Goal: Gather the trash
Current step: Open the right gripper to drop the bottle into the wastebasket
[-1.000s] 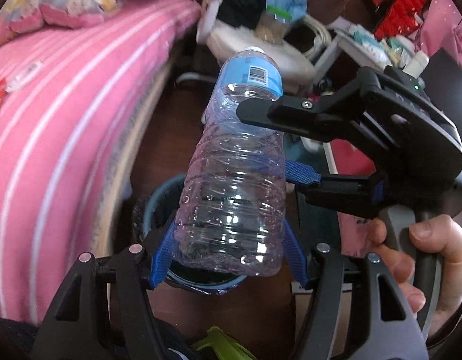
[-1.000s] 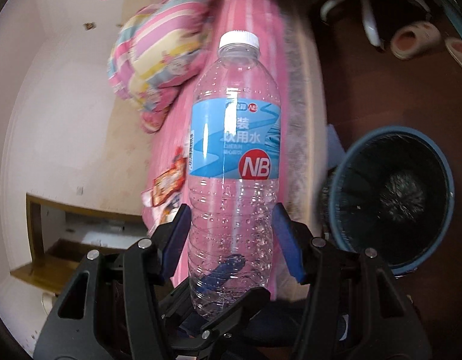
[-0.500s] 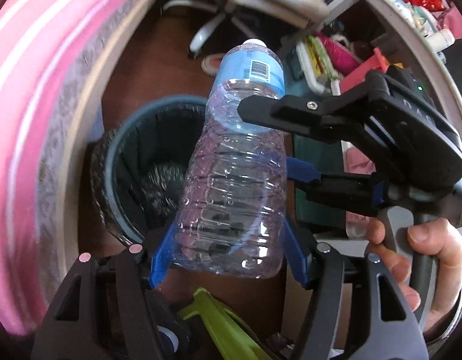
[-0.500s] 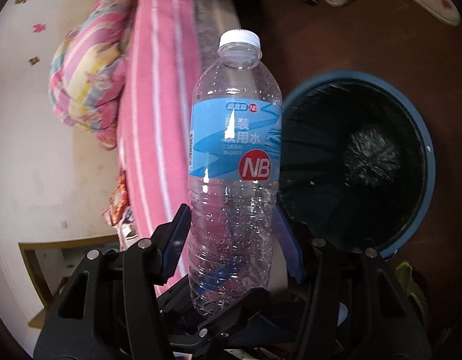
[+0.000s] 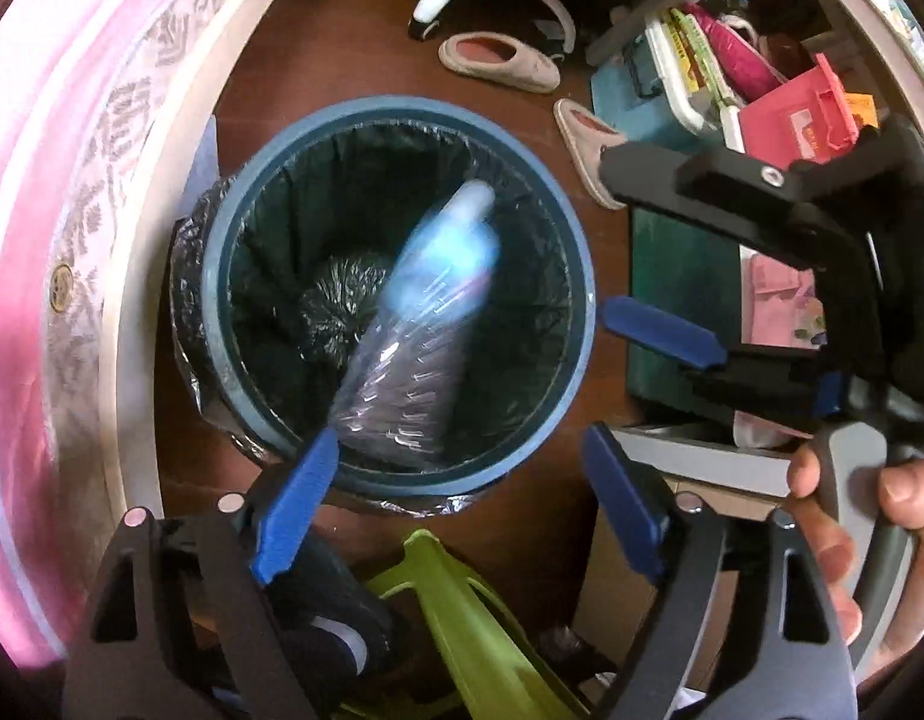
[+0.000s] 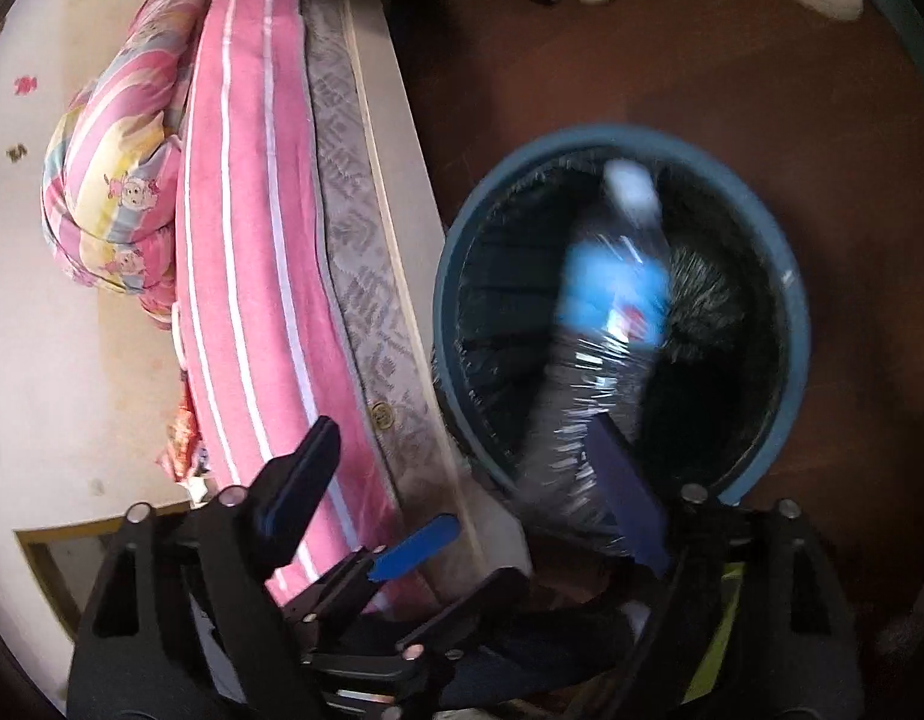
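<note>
A clear plastic bottle (image 5: 420,324) with a blue label is blurred in mid-fall, cap first, inside the mouth of the blue trash bin (image 5: 576,360) lined with a black bag. It also shows in the right wrist view (image 6: 600,336) over the same bin (image 6: 792,372). My left gripper (image 5: 456,498) is open just above the bin's near rim, and holds nothing. My right gripper (image 6: 468,480) is open beside it, also empty; in the left wrist view it (image 5: 636,252) stands at the right of the bin.
A bed with a pink striped sheet (image 6: 246,252) runs along the bin's left side. Slippers (image 5: 498,60) and a chair base lie beyond the bin on the brown floor. Storage boxes (image 5: 792,114) stand at the right. A green object (image 5: 462,618) lies below my left gripper.
Both grippers tilted down over the bin and opened. The bottle they held together has dropped out and is falling into the bin.
</note>
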A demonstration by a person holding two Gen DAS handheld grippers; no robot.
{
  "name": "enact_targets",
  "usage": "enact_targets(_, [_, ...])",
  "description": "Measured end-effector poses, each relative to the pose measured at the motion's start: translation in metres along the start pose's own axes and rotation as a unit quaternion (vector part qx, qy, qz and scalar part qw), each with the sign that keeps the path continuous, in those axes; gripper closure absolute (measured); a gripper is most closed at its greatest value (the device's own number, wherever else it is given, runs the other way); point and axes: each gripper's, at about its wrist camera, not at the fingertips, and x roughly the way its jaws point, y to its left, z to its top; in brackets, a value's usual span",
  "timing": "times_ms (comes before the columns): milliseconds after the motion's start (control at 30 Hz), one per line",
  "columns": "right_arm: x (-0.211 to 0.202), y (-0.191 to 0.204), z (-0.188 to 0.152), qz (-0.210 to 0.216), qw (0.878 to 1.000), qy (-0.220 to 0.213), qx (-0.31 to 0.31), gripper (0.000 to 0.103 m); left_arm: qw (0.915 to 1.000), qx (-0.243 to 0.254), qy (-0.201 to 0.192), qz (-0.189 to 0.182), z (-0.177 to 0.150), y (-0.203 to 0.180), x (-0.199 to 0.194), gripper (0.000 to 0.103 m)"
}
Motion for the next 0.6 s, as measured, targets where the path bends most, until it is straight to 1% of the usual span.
enact_targets(133, [-0.011,0.008,-0.001,0.003,1.0,-0.009,-0.013,0.016,0.9997,-0.013,-0.021,-0.003,-0.004,0.003,-0.016,0.02])
enact_targets(233, [-0.019,0.023,-0.008,0.011,0.999,-0.01,-0.034,0.016,0.9985,-0.027,-0.046,-0.009,-0.008,0.006,-0.035,0.02])
enact_targets(333, [-0.024,0.04,-0.015,0.018,0.998,-0.011,-0.054,0.016,0.9951,-0.05,-0.081,-0.024,-0.011,0.011,-0.059,0.019])
enact_targets(433, [-0.033,0.065,-0.025,0.036,0.996,-0.014,-0.081,0.016,0.9887,-0.074,-0.125,-0.04,-0.015,0.02,-0.087,0.019])
enact_targets(533, [-0.046,0.097,-0.036,0.055,0.99,-0.025,-0.124,0.016,0.9791,-0.087,-0.179,-0.042,-0.024,0.024,-0.122,0.019])
enact_targets(600, [-0.055,0.125,-0.046,0.069,0.984,-0.033,-0.161,0.016,0.9707,-0.088,-0.22,-0.042,-0.029,0.027,-0.149,0.019])
